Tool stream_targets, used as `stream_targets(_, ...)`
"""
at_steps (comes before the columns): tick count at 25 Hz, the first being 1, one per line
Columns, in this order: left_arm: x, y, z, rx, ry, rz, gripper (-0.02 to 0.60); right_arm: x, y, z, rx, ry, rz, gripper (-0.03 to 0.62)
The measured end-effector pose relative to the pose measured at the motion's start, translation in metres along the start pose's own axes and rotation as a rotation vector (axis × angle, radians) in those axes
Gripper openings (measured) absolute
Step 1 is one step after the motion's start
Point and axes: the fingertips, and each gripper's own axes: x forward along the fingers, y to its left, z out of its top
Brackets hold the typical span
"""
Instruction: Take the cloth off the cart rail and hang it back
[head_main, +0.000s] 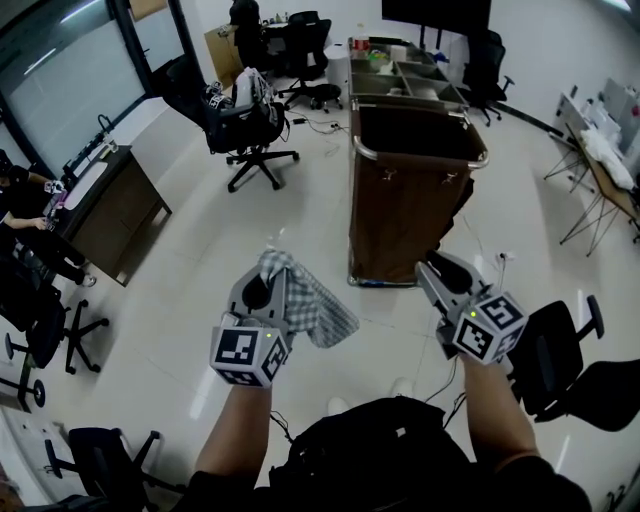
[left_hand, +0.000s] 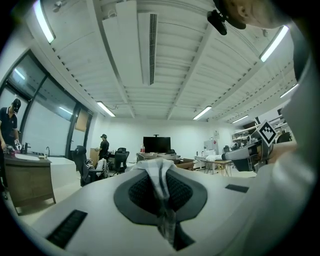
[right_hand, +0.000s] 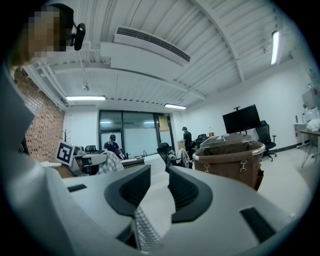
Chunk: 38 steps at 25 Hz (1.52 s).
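Observation:
A grey-and-white checked cloth (head_main: 312, 303) hangs from my left gripper (head_main: 268, 276), which is shut on it at waist height over the floor. In the left gripper view the cloth (left_hand: 161, 181) runs pinched between the dark pads. The brown laundry cart (head_main: 405, 215) with its metal rail (head_main: 418, 157) stands ahead and to the right, apart from both grippers. My right gripper (head_main: 432, 268) points toward the cart with its jaws open and nothing pressed between them. In the right gripper view a small checked strip (right_hand: 142, 231) shows low at the jaws' base, and the cart (right_hand: 231, 161) is ahead at right.
A black office chair (head_main: 245, 125) with clothes on it stands left of the cart. A wooden desk (head_main: 115, 210) is at far left, with a person beside it. Another black chair (head_main: 565, 350) is close on my right. A folding table (head_main: 600, 165) is at far right.

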Motion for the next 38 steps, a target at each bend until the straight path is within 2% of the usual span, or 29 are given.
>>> stream_targets(12, 0.056, -0.063, 0.007, 0.045, -0.012, -0.208, 0.011, -0.034, -0.019, 0.014, -0.016, -0.04, -0.125, 0.127)
stream_targets(20, 0.089, -0.092, 0.002, 0.049, 0.023, -0.289, 0.011, -0.062, -0.044, 0.017, -0.031, -0.024, -0.215, 0.127)
stream_targets(25, 0.112, -0.106, 0.017, 0.061, 0.01, -0.313, 0.011, -0.064, -0.071, 0.033, -0.062, -0.037, -0.218, 0.127)
stream_targets(30, 0.153, -0.116, 0.047, 0.097, -0.013, -0.311, 0.011, -0.042, -0.112, 0.07, -0.088, -0.094, -0.194, 0.121)
stream_targets(38, 0.25, -0.13, 0.105, 0.129, -0.052, -0.259, 0.011, 0.001, -0.189, 0.115, -0.097, -0.16, -0.091, 0.121)
